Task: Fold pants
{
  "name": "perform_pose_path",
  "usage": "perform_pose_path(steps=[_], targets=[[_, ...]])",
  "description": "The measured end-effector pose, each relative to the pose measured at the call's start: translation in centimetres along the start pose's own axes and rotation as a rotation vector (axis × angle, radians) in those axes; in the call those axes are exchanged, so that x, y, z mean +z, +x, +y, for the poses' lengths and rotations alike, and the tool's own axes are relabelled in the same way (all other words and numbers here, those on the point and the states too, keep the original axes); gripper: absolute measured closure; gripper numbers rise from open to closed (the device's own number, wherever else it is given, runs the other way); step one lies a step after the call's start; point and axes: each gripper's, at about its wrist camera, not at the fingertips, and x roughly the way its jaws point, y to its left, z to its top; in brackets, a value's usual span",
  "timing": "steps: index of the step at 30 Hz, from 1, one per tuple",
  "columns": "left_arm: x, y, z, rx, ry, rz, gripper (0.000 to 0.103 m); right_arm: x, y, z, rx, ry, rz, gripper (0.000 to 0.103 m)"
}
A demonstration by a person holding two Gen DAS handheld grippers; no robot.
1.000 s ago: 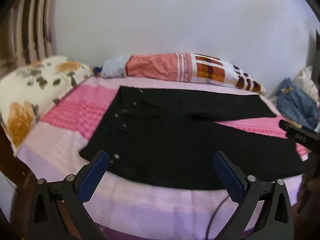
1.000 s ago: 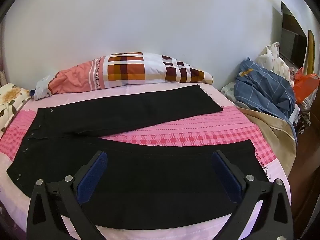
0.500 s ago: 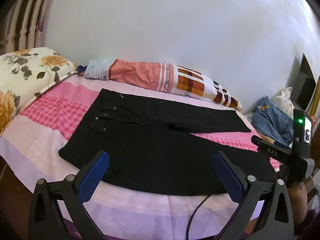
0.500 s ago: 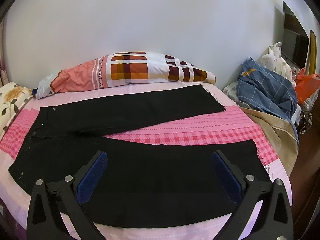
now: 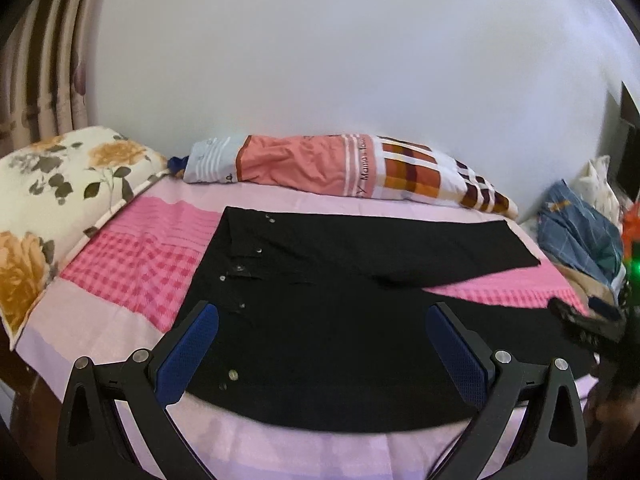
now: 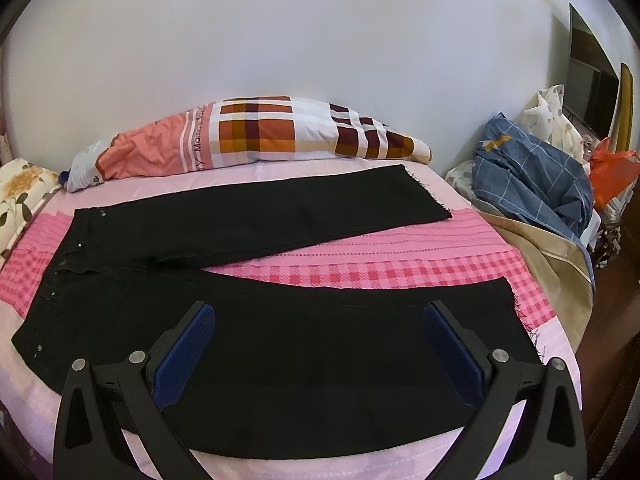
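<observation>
Pants (image 6: 280, 344) spread flat on bed (image 6: 360, 272), legs apart, both grippers wide, empty

Two handheld grippers, each seen from its own wrist camera. The left gripper (image 5: 320, 354) is held level, its two black arms reaching forward from the bottom corners of the view, jaws spread wide apart with nothing between them. Its fingers (image 5: 187, 354) carry textured blue pads on their inner faces. The right gripper (image 6: 318, 354) shows the same pose in its own camera: level, jaws spread wide, blue-padded fingers (image 6: 185, 354) empty. In the left camera, the right gripper appears at the far right edge as a dark, blurred shape, with a green light above it.
</observation>
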Motion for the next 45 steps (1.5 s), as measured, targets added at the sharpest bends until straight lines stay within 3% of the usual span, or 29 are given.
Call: perform_pose_path(steps=[10, 14, 20, 23, 25, 36, 37, 39, 40, 42, 45], targets=[[4.2, 6.3, 4.2, 0.139, 0.133, 0.039, 0.0, 1.1, 2.1, 2.0, -0.012, -0.047, 0.039, 0.0], [6.2, 10.1, 6.7, 0.127, 0.182, 0.07, 0.0, 1.7, 3.3, 3.0, 0.003, -0.058, 0.064, 0.0], [9.5, 18.3, 13.9, -0.006, 0.061, 0.232, 0.0, 1.8, 5.5, 4.5, 0.005, -0.076, 0.121, 0.0], [10.7, 22.5, 16.8, -0.197, -0.007, 0.309, 0.0, 1.9, 6.2, 5.1, 0.0, -0.086, 0.14, 0.0], [11.4, 24.7, 17.8, -0.265, -0.037, 0.336, 0.0, 1.9, 6.7, 5.5, -0.007, -0.094, 0.152, 0.0], [13.8, 34.2, 19.1, -0.266, 0.08, 0.42, 0.001, 2.3, 8.2, 6.8, -0.037, -0.129, 0.197, 0.0], [13.7, 34.6, 18.9, -0.27, 0.09, 0.43, 0.006, 2.4, 8.4, 6.9, -0.038, -0.131, 0.201, 0.0], [13.6, 35.7, 18.7, -0.241, 0.116, 0.463, 0.035, 2.4, 8.7, 7.1, -0.037, -0.132, 0.209, 0.0], [13.5, 36.4, 18.8, -0.214, 0.115, 0.484, 0.057, 2.4, 8.7, 7.2, -0.037, -0.134, 0.212, 0.0], [13.1, 38.2, 19.7, -0.204, 0.047, 0.564, 0.061, 2.4, 9.0, 7.5, -0.037, -0.137, 0.22, 0.0], [13.1, 38.9, 20.6, -0.235, -0.005, 0.574, 0.065, 2.5, 9.0, 7.9, -0.031, -0.148, 0.218, 0.0]])
